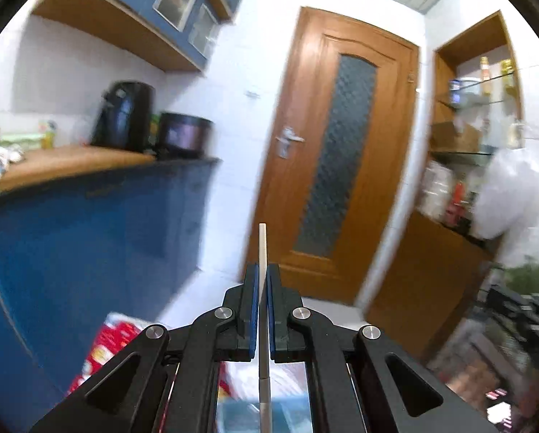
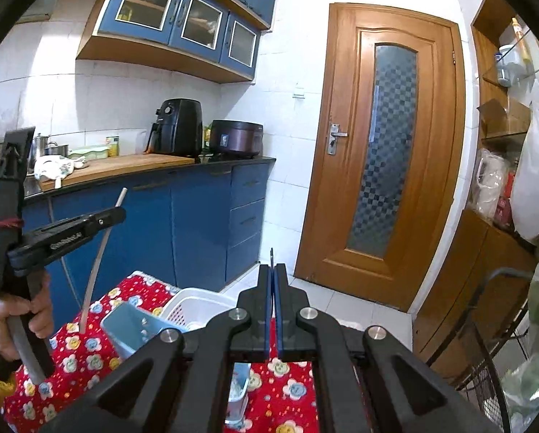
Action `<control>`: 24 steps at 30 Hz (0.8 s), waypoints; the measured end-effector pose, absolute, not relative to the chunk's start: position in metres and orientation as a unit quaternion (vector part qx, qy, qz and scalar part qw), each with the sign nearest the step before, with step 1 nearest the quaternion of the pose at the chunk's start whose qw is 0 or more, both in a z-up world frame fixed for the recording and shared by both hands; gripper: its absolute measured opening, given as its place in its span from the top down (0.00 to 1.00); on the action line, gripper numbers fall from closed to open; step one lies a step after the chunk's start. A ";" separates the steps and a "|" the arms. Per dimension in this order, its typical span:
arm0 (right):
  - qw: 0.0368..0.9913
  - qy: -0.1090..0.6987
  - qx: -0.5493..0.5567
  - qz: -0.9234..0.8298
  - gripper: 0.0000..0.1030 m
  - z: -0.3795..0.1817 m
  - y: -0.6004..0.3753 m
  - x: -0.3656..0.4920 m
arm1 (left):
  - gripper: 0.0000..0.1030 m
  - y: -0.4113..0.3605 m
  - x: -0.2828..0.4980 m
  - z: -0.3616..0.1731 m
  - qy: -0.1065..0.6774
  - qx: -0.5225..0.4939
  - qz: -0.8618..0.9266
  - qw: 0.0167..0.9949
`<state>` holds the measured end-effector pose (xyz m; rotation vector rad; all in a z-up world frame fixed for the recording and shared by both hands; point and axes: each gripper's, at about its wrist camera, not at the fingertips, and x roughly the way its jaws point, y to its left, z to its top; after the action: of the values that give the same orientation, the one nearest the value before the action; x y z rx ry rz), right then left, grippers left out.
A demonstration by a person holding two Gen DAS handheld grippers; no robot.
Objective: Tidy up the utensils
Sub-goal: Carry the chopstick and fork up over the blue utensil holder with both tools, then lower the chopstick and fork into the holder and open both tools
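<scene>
My left gripper (image 1: 263, 270) is shut on a thin pale chopstick (image 1: 263, 245) that runs upright between its blue pads. From the right wrist view the left gripper (image 2: 116, 213) is raised at the left, with the chopstick (image 2: 99, 252) hanging down toward a light blue utensil holder (image 2: 132, 328). My right gripper (image 2: 273, 270) is shut on a thin dark utensil tip (image 2: 271, 254) that sticks out above its pads. A white plastic basket (image 2: 197, 305) sits behind the holder on a red flowered cloth (image 2: 85, 357).
Blue cabinets (image 2: 200, 223) and a wooden counter (image 2: 125, 164) with an air fryer (image 2: 177, 128) and a cooker (image 2: 237, 137) stand at the left. A wooden door (image 2: 385, 151) is ahead. Shelves (image 2: 500, 133) and a wire rack (image 2: 486, 324) are at the right.
</scene>
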<state>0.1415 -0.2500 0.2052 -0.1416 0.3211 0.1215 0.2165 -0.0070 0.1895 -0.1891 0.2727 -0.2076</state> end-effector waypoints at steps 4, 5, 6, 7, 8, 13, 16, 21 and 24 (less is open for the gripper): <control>0.984 0.157 -0.070 0.053 0.97 0.199 -0.249 0.159 | 0.96 -0.010 0.241 0.178 0.129 -0.100 -0.085 0.983; 0.983 0.159 -0.069 0.055 0.97 0.196 -0.249 0.164 | 0.96 -0.011 0.245 0.175 0.126 -0.100 -0.083 0.983; 0.983 0.161 -0.070 0.055 0.97 0.193 -0.247 0.168 | 0.96 -0.013 0.247 0.171 0.121 -0.097 -0.079 0.985; 0.983 0.162 -0.072 0.055 0.97 0.190 -0.246 0.171 | 0.96 -0.014 0.248 0.168 0.118 -0.093 -0.077 0.986; 0.982 0.163 -0.074 0.055 0.97 0.186 -0.244 0.174 | 0.96 -0.016 0.248 0.164 0.114 -0.086 -0.075 0.987; 0.978 0.180 -0.080 0.061 0.97 0.165 -0.239 0.187 | 0.96 -0.024 0.249 0.144 0.110 -0.047 -0.055 0.991; 0.977 0.190 -0.081 0.061 0.97 0.153 -0.237 0.191 | 0.96 -0.028 0.248 0.138 0.116 -0.034 -0.054 0.991; 0.973 0.207 -0.071 0.067 0.97 0.138 -0.237 0.195 | 0.96 -0.034 0.241 0.127 0.106 -0.017 -0.041 0.993; 0.971 0.218 -0.060 0.073 0.97 0.130 -0.237 0.196 | 0.96 -0.034 0.236 0.120 0.106 -0.023 -0.043 0.993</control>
<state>0.1958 -0.2374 0.1303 -0.1213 0.4392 0.1468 0.2364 -0.0336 0.1196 -0.0455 0.2123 -0.0859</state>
